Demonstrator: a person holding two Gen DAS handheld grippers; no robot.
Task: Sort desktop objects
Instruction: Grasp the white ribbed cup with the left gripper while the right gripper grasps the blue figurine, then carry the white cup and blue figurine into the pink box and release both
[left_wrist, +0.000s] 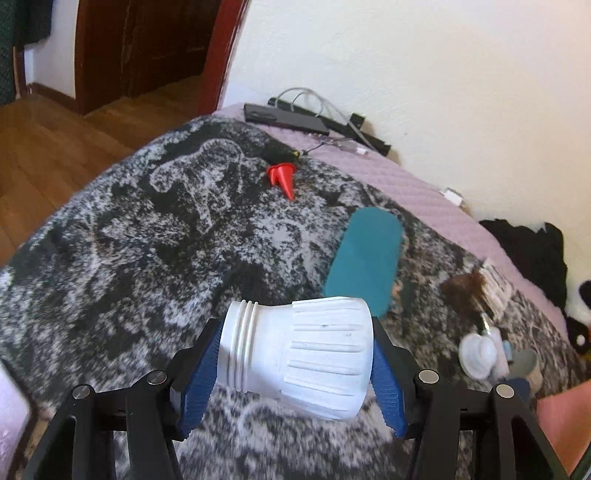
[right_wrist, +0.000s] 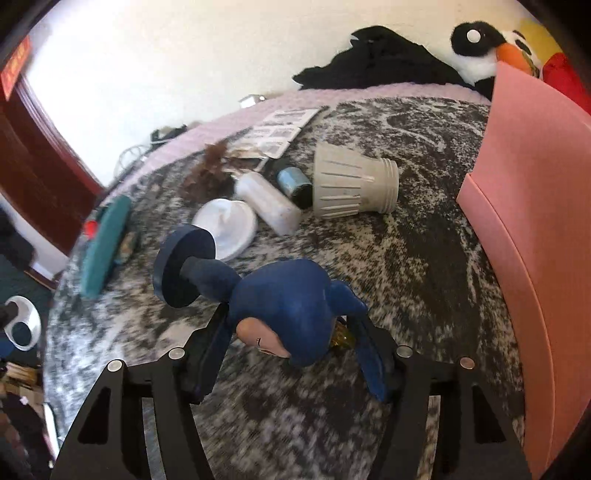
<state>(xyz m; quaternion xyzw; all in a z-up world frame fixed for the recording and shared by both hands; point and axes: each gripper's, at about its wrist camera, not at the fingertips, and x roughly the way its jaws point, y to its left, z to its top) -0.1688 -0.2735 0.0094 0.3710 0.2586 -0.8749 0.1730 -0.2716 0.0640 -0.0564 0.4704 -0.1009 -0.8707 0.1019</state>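
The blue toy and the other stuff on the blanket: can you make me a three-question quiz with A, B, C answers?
1. Where is the pink box?
A. right of the blue toy
B. left of it
C. on it

2. What colour is the small cone?
A. green
B. red
C. yellow

3. What is the left gripper doing?
A. hanging empty
B. holding the cone
C. holding a white ribbed part

Answers: 1 A, the box fills the right edge; 2 B, it is bright red; 3 C, the jaws press both its sides.
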